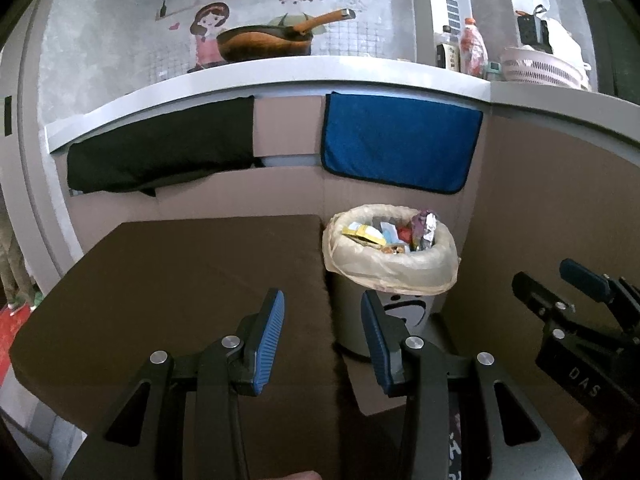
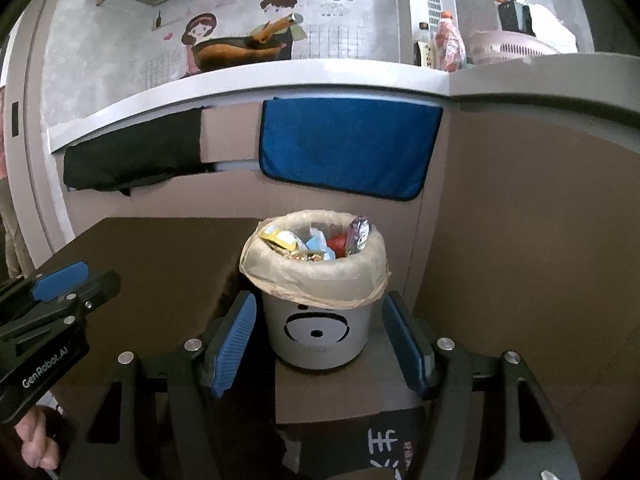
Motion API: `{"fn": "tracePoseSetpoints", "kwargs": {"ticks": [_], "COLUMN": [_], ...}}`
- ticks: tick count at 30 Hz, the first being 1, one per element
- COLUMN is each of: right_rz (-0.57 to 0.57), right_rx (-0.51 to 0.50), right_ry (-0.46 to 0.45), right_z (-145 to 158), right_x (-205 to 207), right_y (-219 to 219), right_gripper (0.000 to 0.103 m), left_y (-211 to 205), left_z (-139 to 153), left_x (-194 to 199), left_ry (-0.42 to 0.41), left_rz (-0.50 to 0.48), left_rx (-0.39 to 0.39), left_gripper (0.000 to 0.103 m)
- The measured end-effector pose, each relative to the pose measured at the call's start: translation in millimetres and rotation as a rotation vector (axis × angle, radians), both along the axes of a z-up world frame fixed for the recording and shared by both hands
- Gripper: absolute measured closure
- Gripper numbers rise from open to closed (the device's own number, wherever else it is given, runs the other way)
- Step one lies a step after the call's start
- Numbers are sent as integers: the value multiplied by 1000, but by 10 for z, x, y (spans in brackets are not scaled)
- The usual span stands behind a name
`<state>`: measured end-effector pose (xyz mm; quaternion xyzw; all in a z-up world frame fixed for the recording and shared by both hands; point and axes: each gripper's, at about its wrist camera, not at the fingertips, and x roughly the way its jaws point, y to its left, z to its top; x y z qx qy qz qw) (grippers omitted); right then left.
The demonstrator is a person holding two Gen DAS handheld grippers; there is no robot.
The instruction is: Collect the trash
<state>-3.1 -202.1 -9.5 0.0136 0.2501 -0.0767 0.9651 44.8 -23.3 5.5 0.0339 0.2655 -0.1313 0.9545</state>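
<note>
A small grey trash bin (image 2: 316,280) with a pale plastic liner stands on the floor in a cardboard-walled corner. Several wrappers (image 2: 316,242) fill it to the rim. My right gripper (image 2: 320,340) is open, with its blue pads on either side of the bin in the picture; the bin stands a little ahead of the tips and nothing is held. My left gripper (image 1: 324,340) is open and empty, hovering over the edge of a brown cushion (image 1: 180,280), with the bin (image 1: 390,276) ahead to its right. Each gripper shows in the other's view: the right (image 1: 580,292) and the left (image 2: 60,284).
Cardboard panels (image 2: 520,220) wall the corner behind and to the right of the bin. A blue cloth (image 2: 348,148) and a black cloth (image 2: 132,156) hang from a white counter edge (image 2: 240,84). On the counter sit a wok (image 1: 264,42), bottles (image 1: 472,46) and a pink basket (image 1: 540,68). A person's hand (image 2: 32,444) holds the left gripper.
</note>
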Motion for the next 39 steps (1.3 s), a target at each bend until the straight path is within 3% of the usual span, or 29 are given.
{"fn": "tracePoseSetpoints", "kwargs": {"ticks": [8,39], "right_rz": [1,-19], "right_rx": [1,3], "right_ry": [-2,-42], "right_z": [21,124], "right_x": [-40,-129], "right_y": [32,-31], "right_gripper": [40,40], "left_y": [113,58], "left_z": [42,136], "left_x": [-19,-126], "left_ry": [-10,-51], "left_rz": [33,14], "left_rx": [-25,-25], "left_gripper": [62,61]}}
